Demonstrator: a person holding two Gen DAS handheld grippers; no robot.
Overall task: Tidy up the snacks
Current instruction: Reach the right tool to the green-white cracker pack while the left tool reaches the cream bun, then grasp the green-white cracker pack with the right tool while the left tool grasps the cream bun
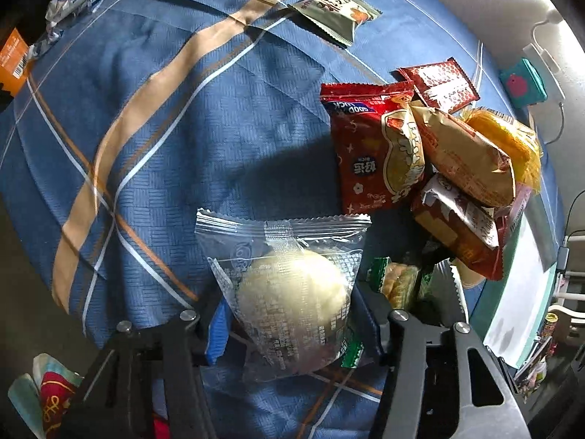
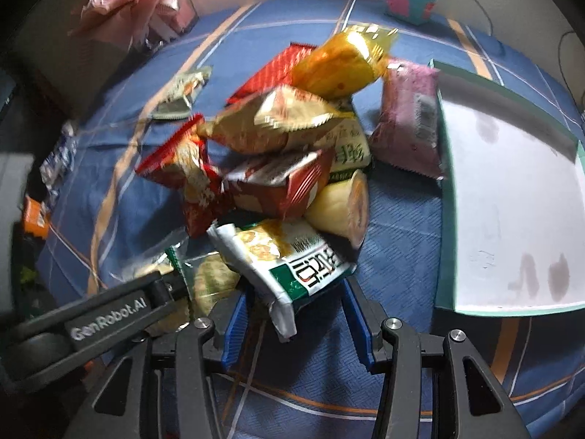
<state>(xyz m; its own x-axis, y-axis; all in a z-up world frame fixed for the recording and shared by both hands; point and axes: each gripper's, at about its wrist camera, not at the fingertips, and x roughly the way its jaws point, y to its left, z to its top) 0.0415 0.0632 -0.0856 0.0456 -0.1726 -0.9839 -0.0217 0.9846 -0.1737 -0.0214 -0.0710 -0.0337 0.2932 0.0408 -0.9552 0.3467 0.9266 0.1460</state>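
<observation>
The left gripper has its blue-padded jaws closed on a clear plastic packet holding a round pale bun, lifted over the blue checked cloth with tan stripes. Beside it to the right rises a heap of snacks: a red foil bag with a cartoon face, a gold-brown crinkled pouch leaning over it, and a yellow packet behind. A pale green sachet lies alone toward the cloth's far edge.

The right gripper stands wide open, its jaws either side of a white and green packet of crackers without pressing it. Past the heap, at the cloth's right edge, sits a shallow white tray with a teal rim, a purple packet touching its near wall.
</observation>
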